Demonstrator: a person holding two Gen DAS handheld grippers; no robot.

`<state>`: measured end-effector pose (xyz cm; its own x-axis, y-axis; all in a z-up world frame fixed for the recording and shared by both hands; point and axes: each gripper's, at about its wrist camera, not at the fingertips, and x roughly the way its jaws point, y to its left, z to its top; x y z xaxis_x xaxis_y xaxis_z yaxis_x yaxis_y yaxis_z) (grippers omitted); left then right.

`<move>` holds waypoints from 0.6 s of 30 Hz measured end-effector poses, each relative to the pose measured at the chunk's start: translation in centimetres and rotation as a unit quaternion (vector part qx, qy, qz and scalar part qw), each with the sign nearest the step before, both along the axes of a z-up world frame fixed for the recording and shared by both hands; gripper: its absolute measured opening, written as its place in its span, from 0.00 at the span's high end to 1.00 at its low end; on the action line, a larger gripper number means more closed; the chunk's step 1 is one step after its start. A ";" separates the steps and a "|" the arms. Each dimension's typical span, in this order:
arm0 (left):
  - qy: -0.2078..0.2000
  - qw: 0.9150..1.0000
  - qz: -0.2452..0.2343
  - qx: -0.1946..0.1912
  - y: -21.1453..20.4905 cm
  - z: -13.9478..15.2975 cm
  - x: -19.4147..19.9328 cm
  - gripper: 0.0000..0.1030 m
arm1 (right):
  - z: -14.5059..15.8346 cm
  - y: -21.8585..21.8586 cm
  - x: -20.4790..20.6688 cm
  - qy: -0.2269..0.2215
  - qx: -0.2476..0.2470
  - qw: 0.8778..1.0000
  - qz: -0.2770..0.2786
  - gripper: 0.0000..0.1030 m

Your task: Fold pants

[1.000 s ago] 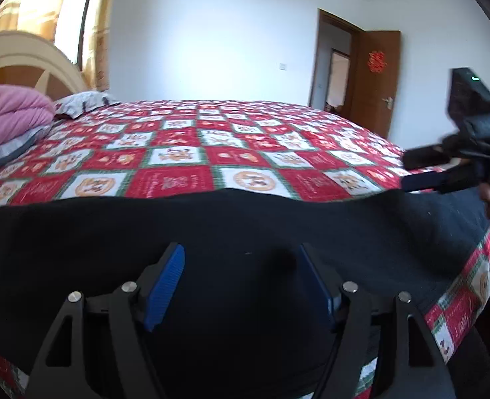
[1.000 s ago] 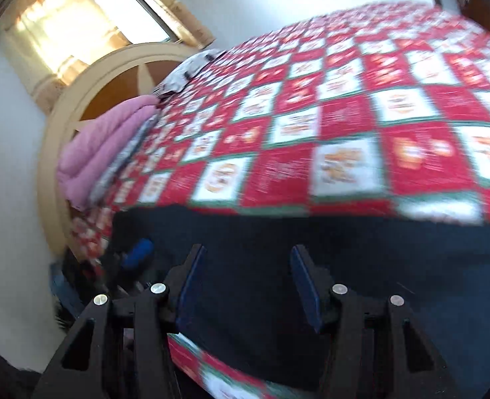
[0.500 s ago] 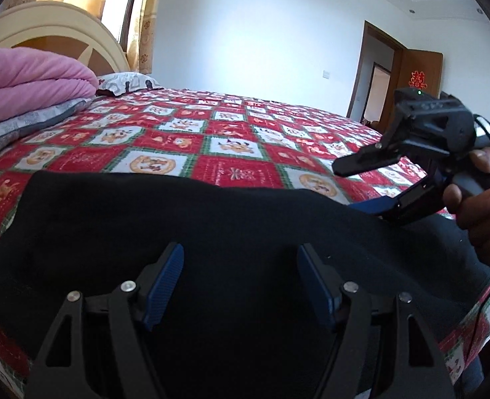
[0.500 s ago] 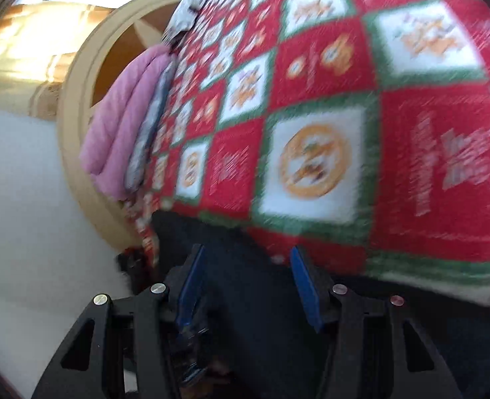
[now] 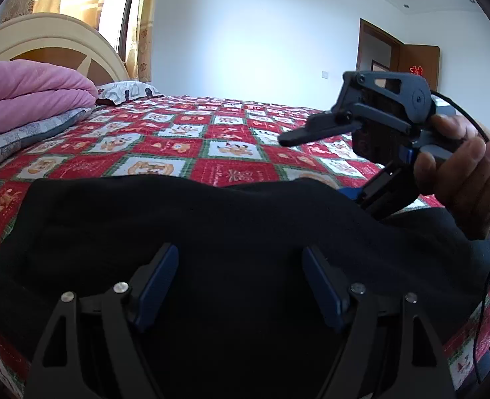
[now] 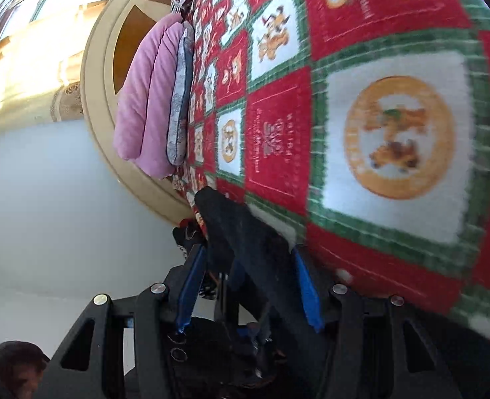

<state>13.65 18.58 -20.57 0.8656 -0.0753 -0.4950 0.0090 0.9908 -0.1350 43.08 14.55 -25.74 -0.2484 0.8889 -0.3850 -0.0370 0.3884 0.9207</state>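
Observation:
Black pants [image 5: 211,226] lie spread across the near edge of a bed with a red, white and green patterned quilt [image 5: 211,139]. My left gripper [image 5: 241,282] is open just above the pants, its blue pads apart with nothing between them. My right gripper [image 5: 314,163] shows in the left wrist view at the right, tilted on its side, open, its lower finger at the far edge of the pants. In the right wrist view the right gripper [image 6: 248,286] is open with a raised fold of the black pants [image 6: 245,239] between its pads.
A folded pink duvet [image 5: 28,89] and a grey cushion [image 5: 28,133] lie at the left by the cream headboard [image 5: 45,40]. A patterned pillow [image 5: 125,89] lies behind them. A brown door [image 5: 417,63] stands open at the far right.
My right gripper has moved left toward the middle of the pants and rolled onto its side, coming down to the far edge. My left gripper has turned slightly left and stays open.

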 end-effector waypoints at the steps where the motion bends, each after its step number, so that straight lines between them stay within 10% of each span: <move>1: -0.001 1.000 0.002 -0.008 0.3 0.0 0.0 0.23 | 0.2 0.3 -0.1 -0.004 0.004 1.000 -0.002 0.47; 3: -0.003 1.000 0.002 -0.027 0.7 -0.2 0.0 0.23 | 0.5 0.2 -0.2 -0.005 0.014 1.000 -0.010 0.48; 5: -0.008 1.000 0.002 -0.030 0.8 -0.3 0.0 0.23 | 0.4 0.1 -0.5 -0.005 0.019 1.000 -0.016 0.76; 7: -0.011 1.000 0.003 -0.024 0.5 -0.4 -0.1 0.23 | 0.3 -0.1 -0.9 -0.007 0.019 1.000 -0.024 0.82; 18: -0.014 1.000 0.006 -0.021 0.5 -0.5 -0.2 0.23 | 4.9 0.1 -7.2 -0.208 -0.066 0.975 0.045 0.83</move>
<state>13.50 19.11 -21.04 0.8802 -0.0856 -0.4668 0.0025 0.9844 -0.1759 35.93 14.60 -20.87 -0.1205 0.8071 -0.5780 -0.4358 0.4801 0.7613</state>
